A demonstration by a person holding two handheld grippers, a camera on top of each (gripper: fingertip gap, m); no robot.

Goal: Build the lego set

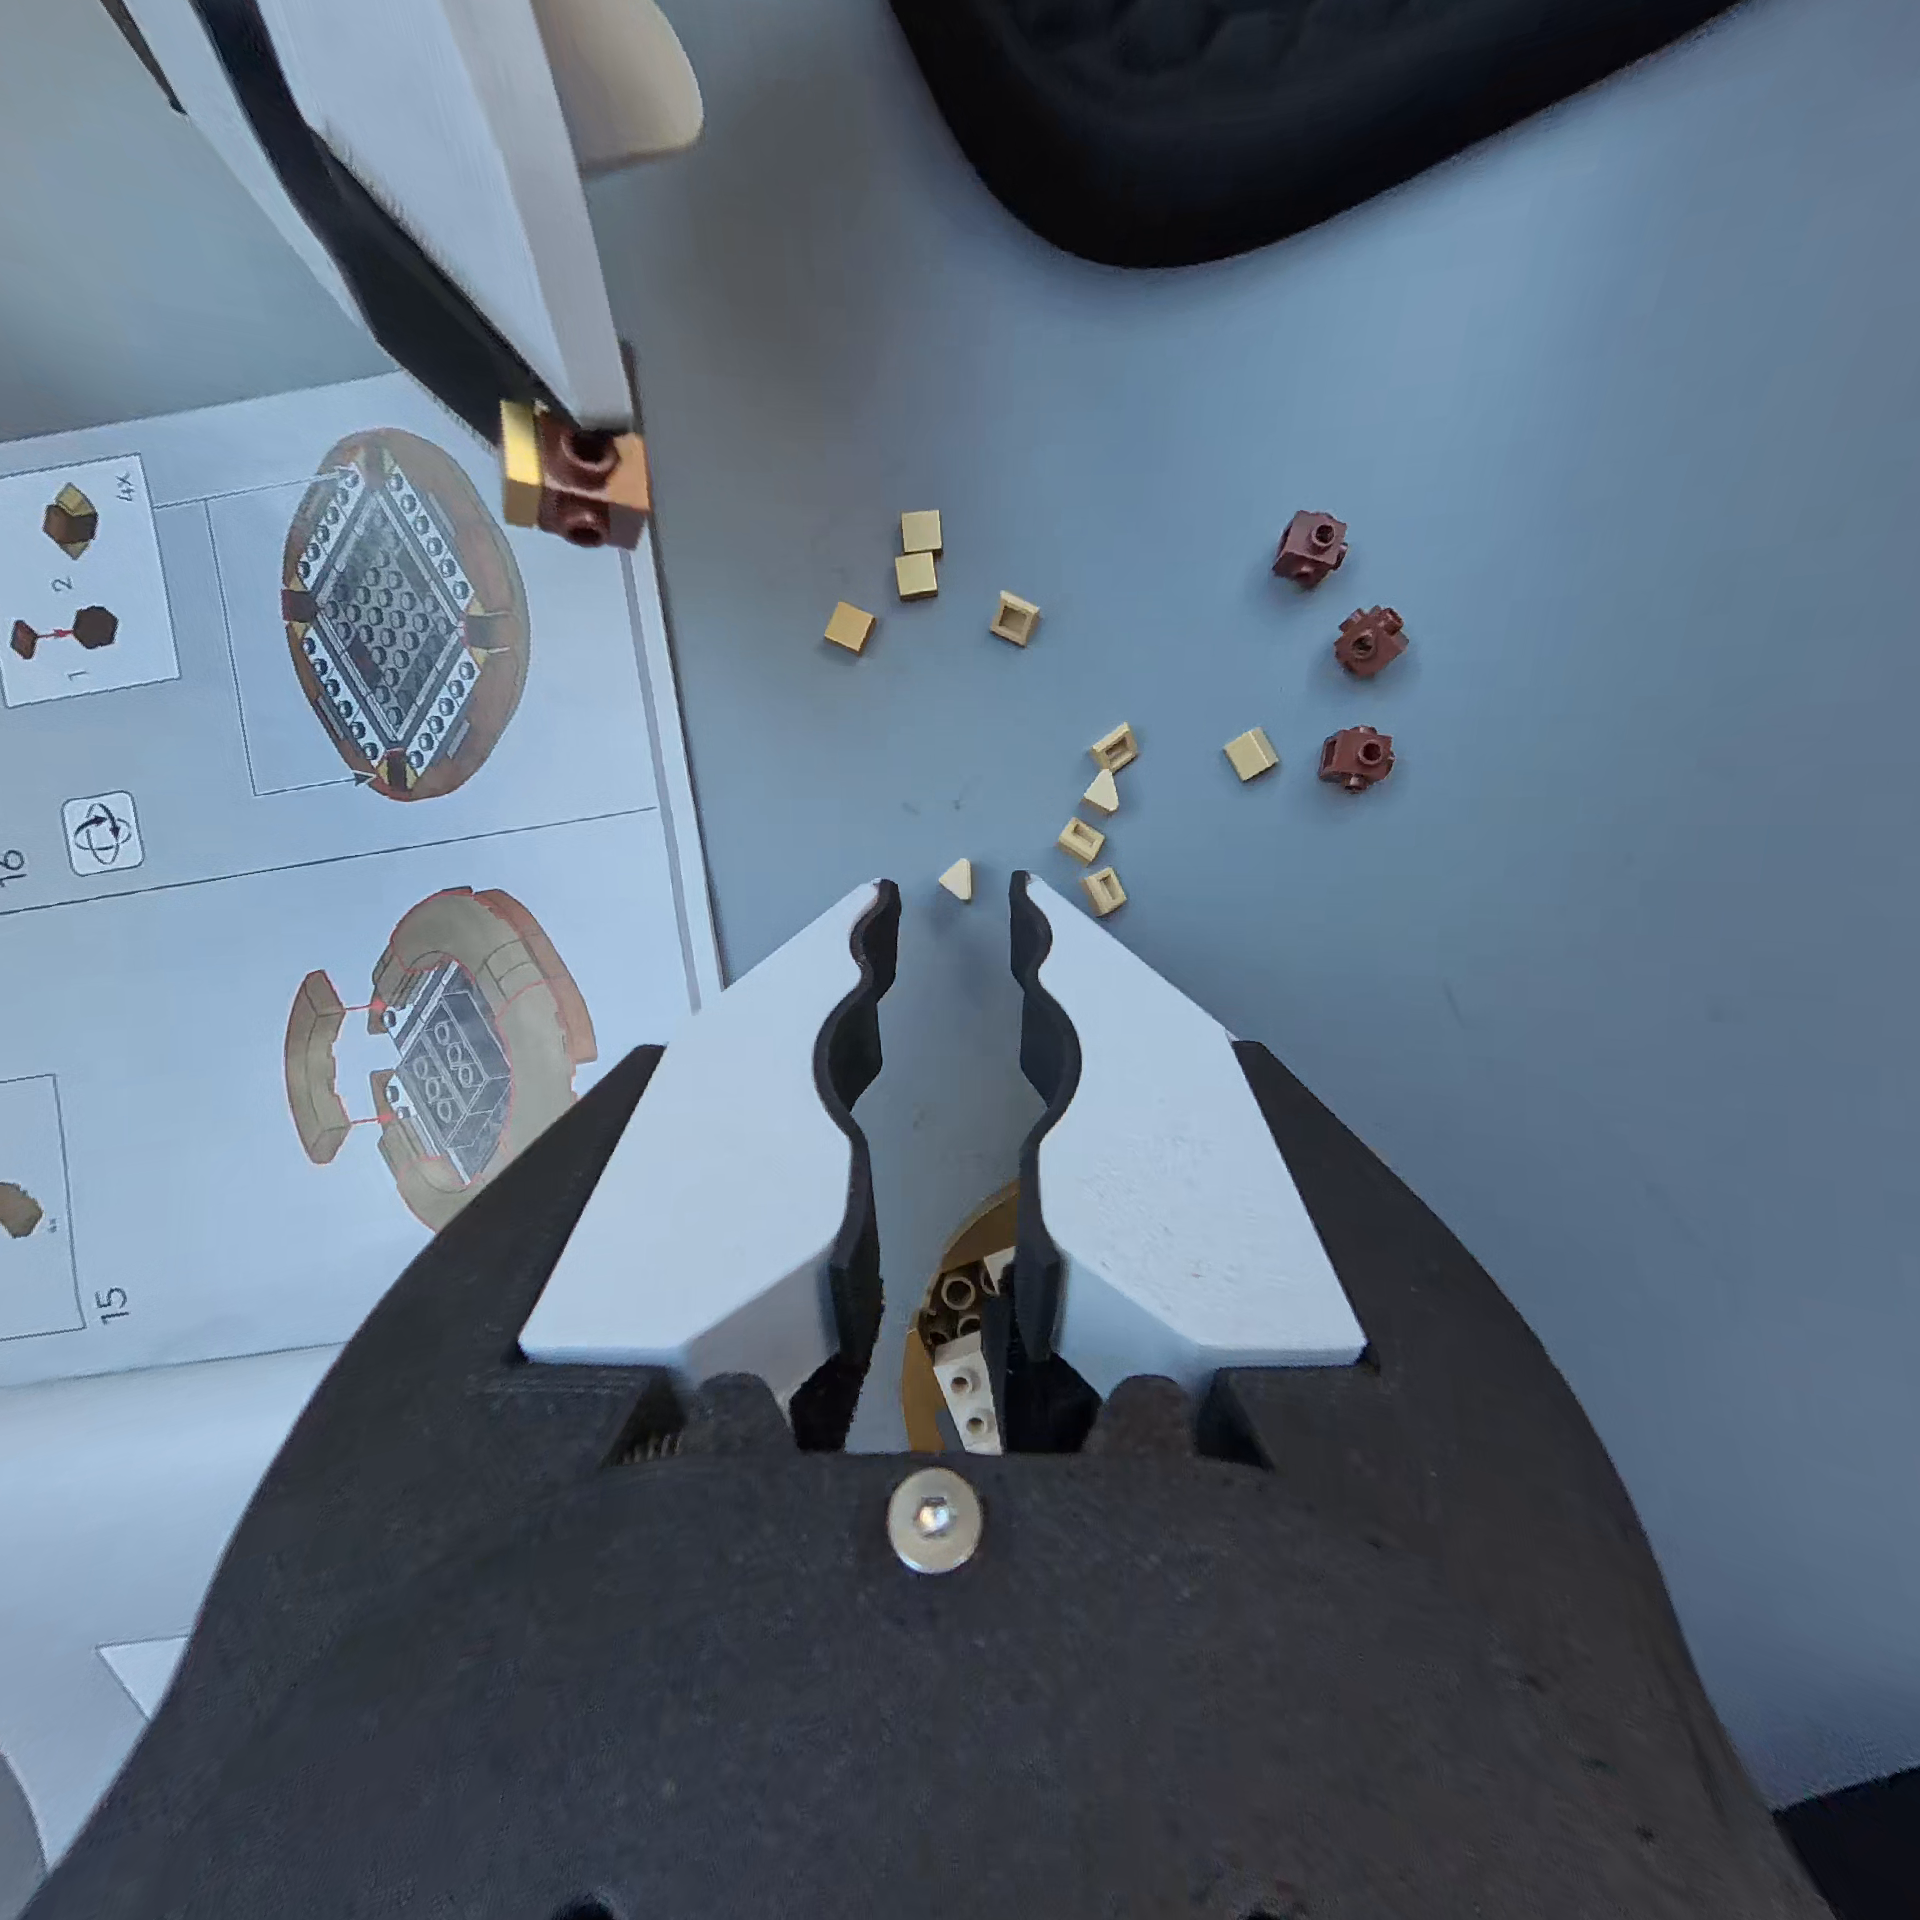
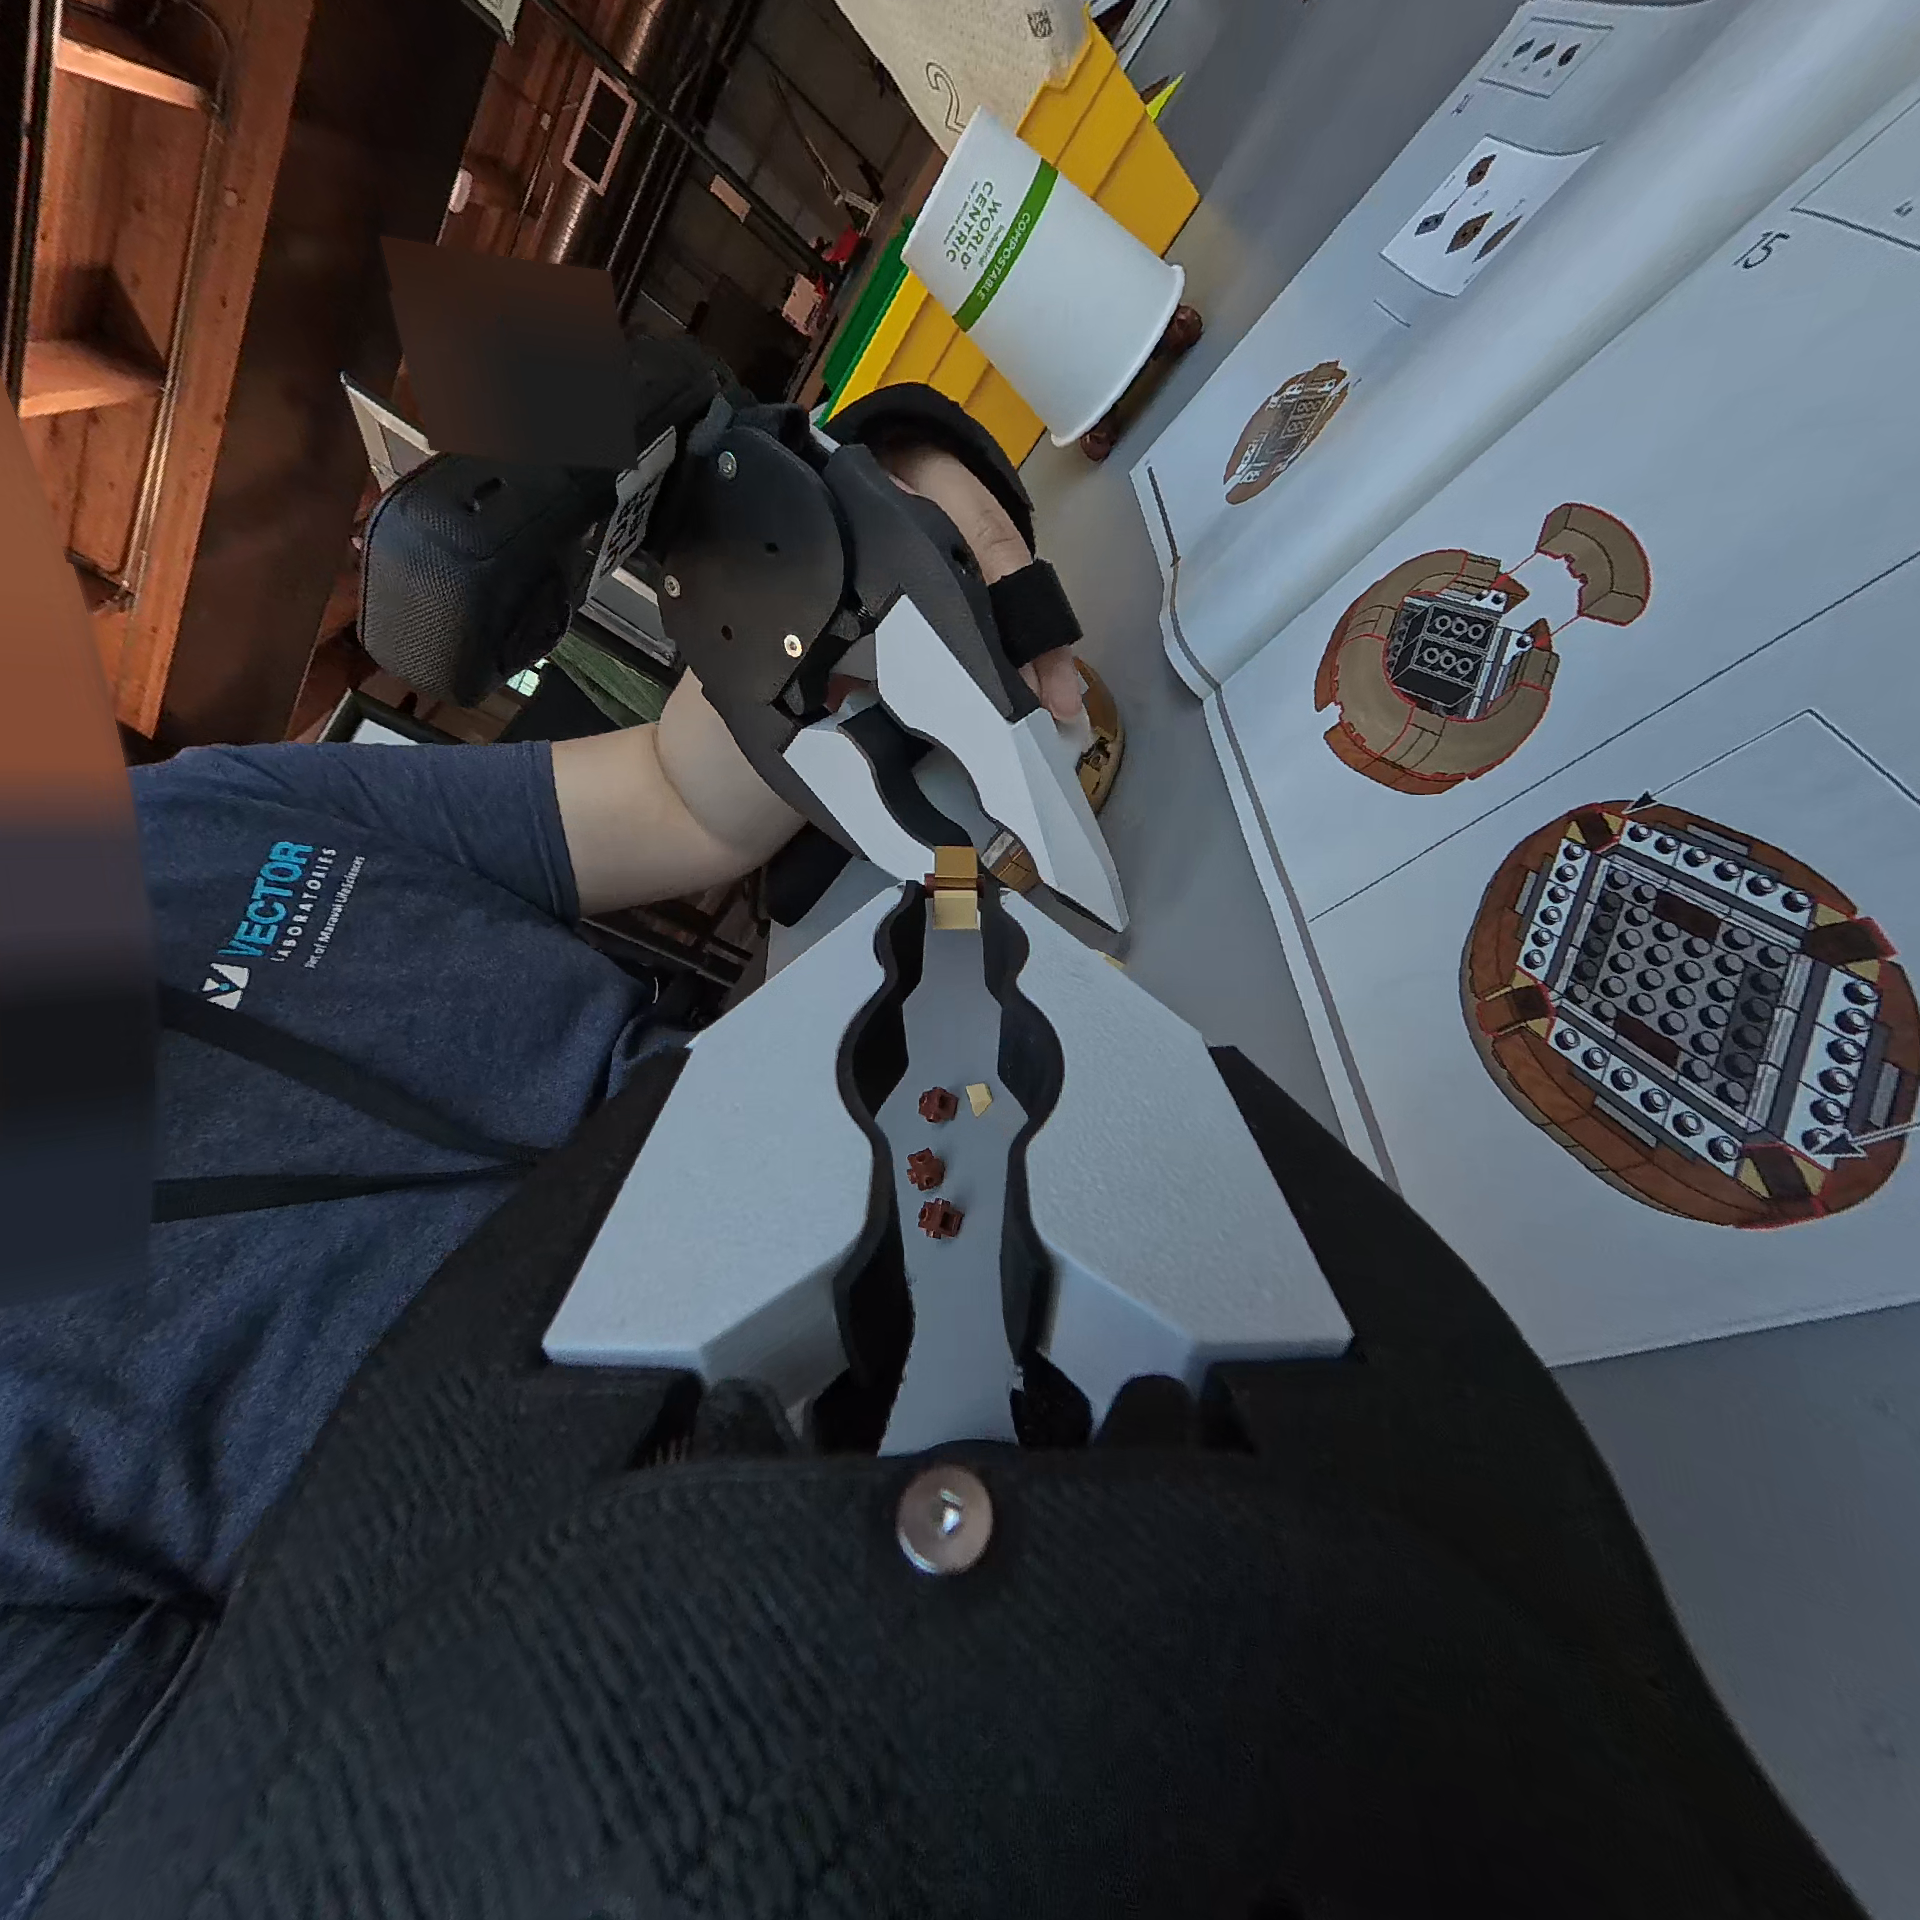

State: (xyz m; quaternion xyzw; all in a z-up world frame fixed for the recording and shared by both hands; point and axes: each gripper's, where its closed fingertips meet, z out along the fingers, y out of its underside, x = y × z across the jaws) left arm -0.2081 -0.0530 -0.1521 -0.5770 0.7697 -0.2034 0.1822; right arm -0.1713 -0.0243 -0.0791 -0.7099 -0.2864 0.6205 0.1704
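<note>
My left gripper [image 1: 956, 888] is open and empty, low over the grey table. A small cream triangular piece [image 1: 956, 880] lies just beyond its tips. The round tan Lego base [image 1: 961, 1309] shows under it between the fingers, and in the right wrist view [image 2: 1103, 743] too. My right gripper [image 2: 954, 899] is shut on a small brown brick with tan tiles [image 2: 956, 896]. It holds the brick above the open instruction booklet's [image 1: 416, 935] edge, as the left wrist view [image 1: 577, 488] shows. Several tan tiles [image 1: 916, 575] and three brown studded bricks [image 1: 1369, 642] lie loose.
A black padded object [image 1: 1299, 125] lies at the far edge of the table. A white paper cup [image 2: 1039, 270] lies on its side by a yellow bin [image 2: 1122, 156]. A person in a blue shirt [image 2: 364, 1039] holds the grippers. Some 9 cm of space lies between my two pairs of fingers.
</note>
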